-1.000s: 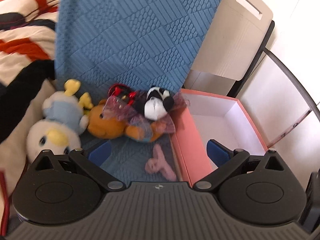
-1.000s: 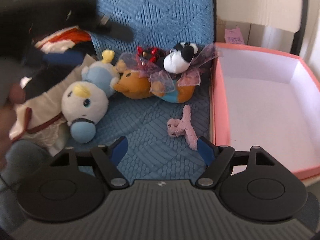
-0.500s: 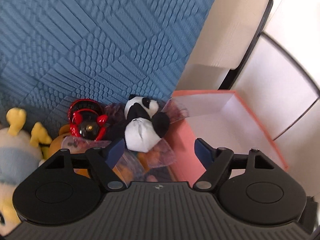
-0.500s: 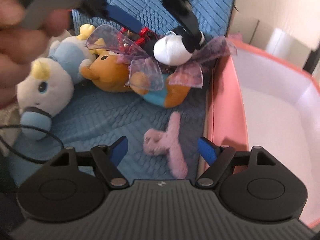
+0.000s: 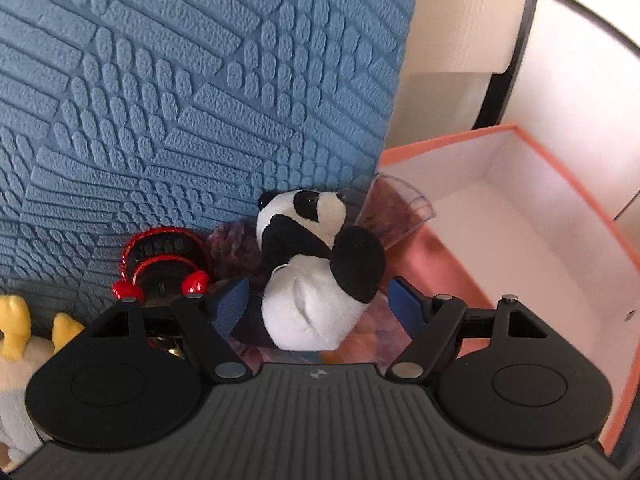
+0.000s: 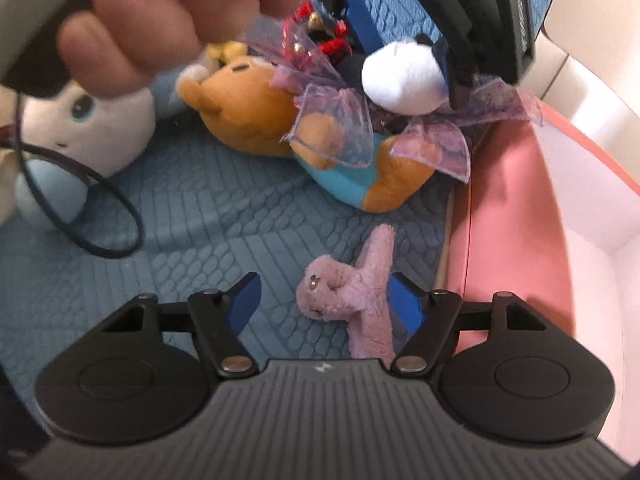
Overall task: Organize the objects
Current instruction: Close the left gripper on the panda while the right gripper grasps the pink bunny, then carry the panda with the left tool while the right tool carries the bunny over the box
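Plush panda (image 5: pixel 316 276) sits right between the left gripper's (image 5: pixel 318 300) wide-open jaws, not pinched yet, long axis running toward 12 o'clock. Pink box (image 5: pixel 560 240) waits at 2 o'clock. Right gripper (image 6: pixel 324 300), also spread, straddles a pink bunny (image 6: pixel 352 292).

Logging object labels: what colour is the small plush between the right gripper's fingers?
Pale pink plush; clearest in the right wrist view.

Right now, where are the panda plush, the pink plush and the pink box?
panda plush (image 5: pixel 308 316), left wrist view, on its white belly.
pink plush (image 6: pixel 352 292), right wrist view, on its body.
pink box (image 6: pixel 516 216), right wrist view, on its near outer wall.
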A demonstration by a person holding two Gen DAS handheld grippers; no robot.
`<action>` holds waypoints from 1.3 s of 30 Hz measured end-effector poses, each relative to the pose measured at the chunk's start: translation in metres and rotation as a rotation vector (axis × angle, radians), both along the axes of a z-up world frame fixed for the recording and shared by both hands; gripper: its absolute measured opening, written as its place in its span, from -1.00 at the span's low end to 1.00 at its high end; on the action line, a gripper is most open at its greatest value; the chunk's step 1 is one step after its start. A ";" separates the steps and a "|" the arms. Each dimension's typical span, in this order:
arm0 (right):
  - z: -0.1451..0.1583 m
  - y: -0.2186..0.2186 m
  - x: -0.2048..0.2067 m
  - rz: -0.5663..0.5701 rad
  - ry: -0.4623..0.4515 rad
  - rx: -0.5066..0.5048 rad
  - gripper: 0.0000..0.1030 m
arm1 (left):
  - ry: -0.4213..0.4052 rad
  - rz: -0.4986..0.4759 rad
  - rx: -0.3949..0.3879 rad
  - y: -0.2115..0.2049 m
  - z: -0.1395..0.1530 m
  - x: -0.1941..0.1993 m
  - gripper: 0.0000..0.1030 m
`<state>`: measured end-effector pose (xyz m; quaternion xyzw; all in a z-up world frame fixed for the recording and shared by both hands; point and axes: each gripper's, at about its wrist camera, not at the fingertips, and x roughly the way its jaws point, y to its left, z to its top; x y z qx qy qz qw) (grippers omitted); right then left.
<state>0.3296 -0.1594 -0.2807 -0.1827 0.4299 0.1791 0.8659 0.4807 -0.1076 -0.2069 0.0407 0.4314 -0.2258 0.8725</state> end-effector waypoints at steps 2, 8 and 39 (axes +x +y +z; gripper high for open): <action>-0.007 0.002 0.004 -0.005 0.004 -0.041 0.24 | 0.001 0.002 0.019 -0.002 -0.002 0.002 0.31; -0.008 -0.002 0.006 -0.014 0.001 -0.054 -0.09 | 0.016 0.042 0.005 0.000 0.005 -0.001 0.09; 0.028 -0.015 -0.068 0.024 0.108 0.153 -0.09 | 0.088 0.523 -0.179 0.100 0.030 -0.231 0.04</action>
